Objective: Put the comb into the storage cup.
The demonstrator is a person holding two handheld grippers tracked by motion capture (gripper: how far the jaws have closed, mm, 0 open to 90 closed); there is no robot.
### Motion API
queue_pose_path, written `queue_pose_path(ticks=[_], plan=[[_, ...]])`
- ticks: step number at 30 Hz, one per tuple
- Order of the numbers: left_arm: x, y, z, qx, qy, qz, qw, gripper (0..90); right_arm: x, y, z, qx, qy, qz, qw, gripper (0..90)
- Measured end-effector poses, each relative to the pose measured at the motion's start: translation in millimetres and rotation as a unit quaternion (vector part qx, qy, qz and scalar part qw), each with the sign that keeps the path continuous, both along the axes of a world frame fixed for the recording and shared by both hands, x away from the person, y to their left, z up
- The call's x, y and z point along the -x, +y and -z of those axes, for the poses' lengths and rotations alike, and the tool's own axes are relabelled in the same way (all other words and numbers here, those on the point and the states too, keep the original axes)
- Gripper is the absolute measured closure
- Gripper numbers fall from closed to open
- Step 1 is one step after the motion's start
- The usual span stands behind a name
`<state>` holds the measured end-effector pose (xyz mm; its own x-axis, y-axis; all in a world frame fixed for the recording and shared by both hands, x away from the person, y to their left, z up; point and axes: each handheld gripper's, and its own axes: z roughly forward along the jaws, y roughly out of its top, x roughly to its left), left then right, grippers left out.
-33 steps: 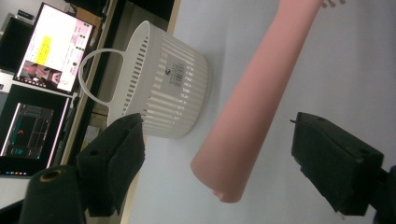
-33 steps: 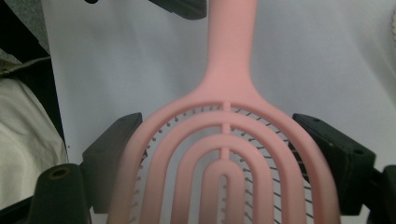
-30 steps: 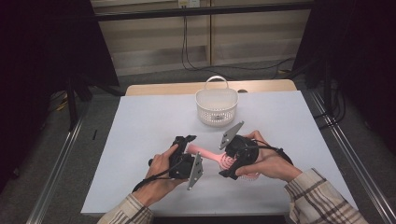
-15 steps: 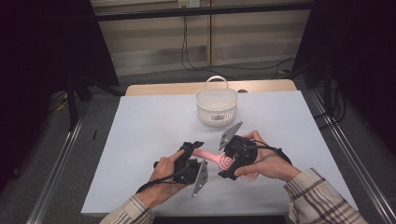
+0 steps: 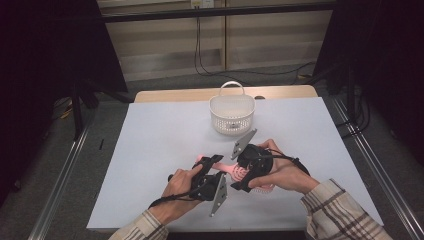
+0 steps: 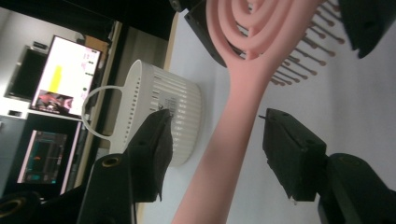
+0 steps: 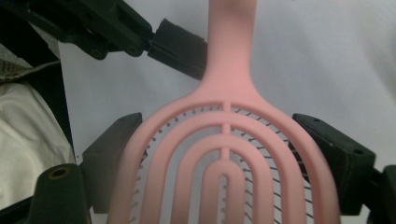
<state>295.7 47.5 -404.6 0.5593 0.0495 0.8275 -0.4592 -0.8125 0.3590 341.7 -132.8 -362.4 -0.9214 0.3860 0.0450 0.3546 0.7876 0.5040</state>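
Change: left gripper (image 5: 212, 162) has shifted right toward the brush handle since the earlier frames; its jaws have just been closing, handle between them.
Left gripper: 2 jaws flank the handle with a gap on each side, not yet pressing.
Right gripper (image 5: 239, 176): jaws clamp the 2 sides of the brush head.
Hairbrush (image 6: 233, 116): pink, vented head, bristles toward the table, held between both hands near the table's front edge.
Basket (image 5: 232, 112): white, handle upright, well behind the hands.
Table (image 5: 150, 140): pale sheet.
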Motion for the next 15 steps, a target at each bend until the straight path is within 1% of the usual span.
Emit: queue_pose_path(ticks=[1,3,5,6,7,9,10,11,12,14,15], plan=[[0.5,-0.3,0.4,-0.002,-0.001,-0.002,1.0,44.0,-0.3,0.0,-0.5,-0.002,0.001,0.002,1.0,19.2],[1.6,-1.9,2.8,-0.012,-0.017,-0.003,0.9998,47.9,-0.3,0.6,-1.2,-0.003,0.002,0.001,1.0,19.2],[2.1,-2.8,4.0,-0.013,-0.018,-0.006,0.9997,49.6,0.1,1.5,-1.3,-0.003,0.003,-0.001,1.0,19.2],[2.2,-3.0,3.2,-0.028,-0.031,-0.008,0.9991,52.7,0.4,2.4,-1.1,-0.002,0.002,-0.003,1.0,19.2],[2.5,-3.4,4.0,-0.031,-0.04,-0.01,0.9987,55.0,0.6,3.0,-1.1,-0.001,0.003,-0.002,1.0,19.2],[2.3,-4.0,5.6,-0.03,-0.039,-0.01,0.9987,56.6,0.2,4.0,-0.7,-0.002,0.002,-0.003,1.0,19.2],[3.1,-4.2,6.3,-0.036,-0.049,-0.011,0.9981,58.1,0.1,4.5,-0.8,-0.002,0.003,-0.001,1.0,19.2],[4.3,-4.5,6.8,-0.039,-0.055,-0.013,0.9977,59.5,-0.2,4.9,-0.8,-0.004,0.003,-0.001,1.0,19.2],[4.7,-5.3,8.9,-0.029,-0.052,-0.01,0.9982,60.7,-0.5,5.2,-0.8,-0.004,0.003,-0.002,1.0,19.2],[6.8,-6.2,9.2,-0.037,-0.07,-0.014,0.9968,62.4,-0.9,6.1,-0.7,-0.005,0.003,-0.003,1.0,19.2],[7.2,-6.6,9.7,-0.038,-0.072,-0.013,0.9966,62.9,-1.0,6.4,-0.6,-0.005,0.003,-0.003,1.0,19.2]])
